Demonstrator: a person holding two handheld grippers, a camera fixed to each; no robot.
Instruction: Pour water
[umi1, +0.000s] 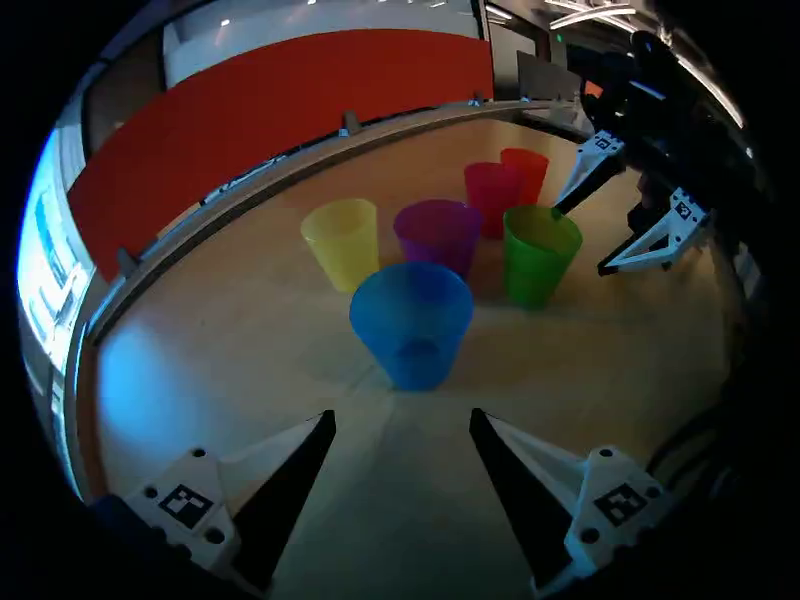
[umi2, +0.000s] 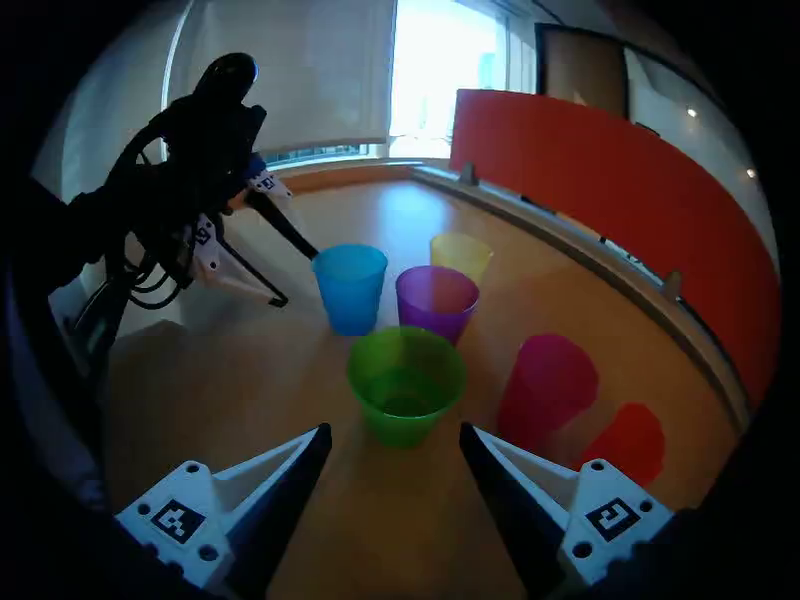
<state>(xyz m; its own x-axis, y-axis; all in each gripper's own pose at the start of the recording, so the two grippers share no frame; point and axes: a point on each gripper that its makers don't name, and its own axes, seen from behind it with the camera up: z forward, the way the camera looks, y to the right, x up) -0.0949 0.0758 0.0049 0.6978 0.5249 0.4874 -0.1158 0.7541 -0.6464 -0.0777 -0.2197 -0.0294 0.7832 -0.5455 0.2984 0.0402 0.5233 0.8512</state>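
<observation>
While blue cup (umi1: 411, 320) stands upright, tapered, translucent plastic

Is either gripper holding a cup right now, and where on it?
Nothing is held. The left gripper stands open facing the translucent blue plastic cup, the right gripper open facing the translucent green plastic cup.

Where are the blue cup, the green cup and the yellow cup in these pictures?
blue cup (umi1: 411, 335): left gripper view, on its front wall.
green cup (umi2: 405, 392): right gripper view, on the inside seen through its open mouth.
yellow cup (umi1: 342, 250): left gripper view, on its front wall.
</observation>
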